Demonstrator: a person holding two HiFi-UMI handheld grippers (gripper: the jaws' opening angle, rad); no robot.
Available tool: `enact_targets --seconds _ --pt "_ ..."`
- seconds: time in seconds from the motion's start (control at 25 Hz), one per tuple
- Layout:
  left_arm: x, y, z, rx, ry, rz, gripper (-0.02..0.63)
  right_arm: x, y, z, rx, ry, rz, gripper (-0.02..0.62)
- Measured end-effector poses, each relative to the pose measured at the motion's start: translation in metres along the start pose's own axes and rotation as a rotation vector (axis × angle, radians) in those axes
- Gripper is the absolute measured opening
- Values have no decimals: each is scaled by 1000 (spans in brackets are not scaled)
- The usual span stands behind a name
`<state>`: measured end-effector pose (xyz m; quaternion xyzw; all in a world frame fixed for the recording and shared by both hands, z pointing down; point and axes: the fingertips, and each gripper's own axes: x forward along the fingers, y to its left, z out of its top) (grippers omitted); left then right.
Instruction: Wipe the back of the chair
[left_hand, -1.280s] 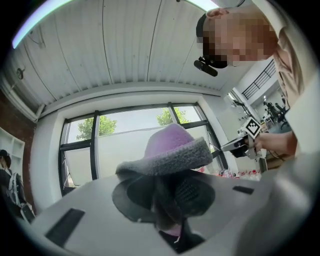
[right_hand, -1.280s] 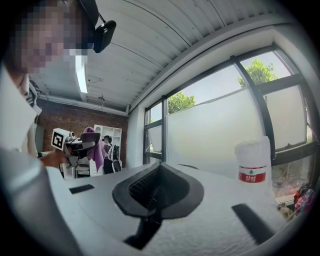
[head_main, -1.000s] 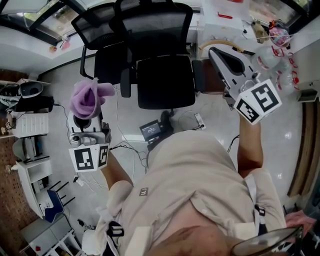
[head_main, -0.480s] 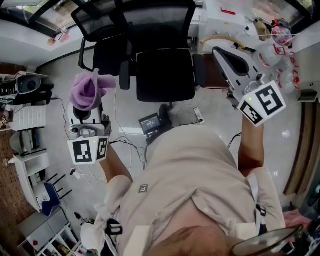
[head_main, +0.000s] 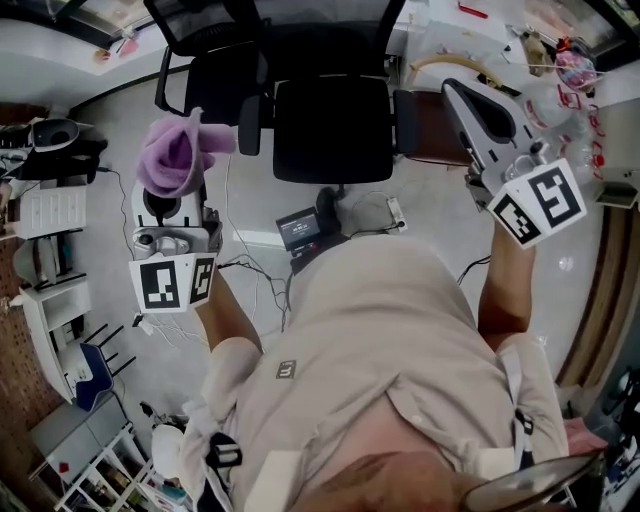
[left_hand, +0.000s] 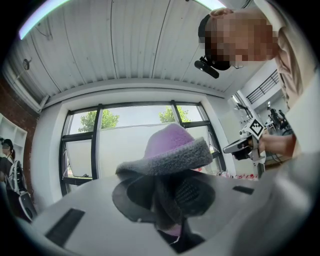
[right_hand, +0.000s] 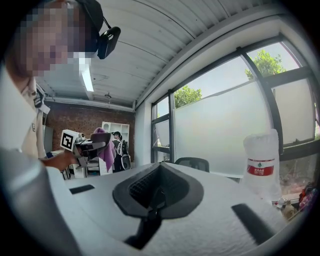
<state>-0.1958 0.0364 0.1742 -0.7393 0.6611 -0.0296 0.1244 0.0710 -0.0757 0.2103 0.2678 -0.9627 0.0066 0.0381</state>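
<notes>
A black office chair stands ahead of me, its mesh back at the far side; only its top shows in the right gripper view. My left gripper is held up left of the chair, shut on a purple cloth that bunches over its tip. In the left gripper view the cloth fills the space between the jaws. My right gripper is raised to the right of the seat, shut and holding nothing. Neither gripper touches the chair.
A second black chair stands just left of the first. On the floor near my feet lie a small dark box and cables. White shelves stand at the left. A table with a water bottle is at the right.
The head view has tipped, so the chair and both grippers sit a little higher in frame. The left gripper still holds the cloth; the right stays shut.
</notes>
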Motion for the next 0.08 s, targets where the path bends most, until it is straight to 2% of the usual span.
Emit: enact_targets --seconds 0.08 --pt "1 1 -2 -1 0 -1 69 2 0 -1 1 1 -1 -8"
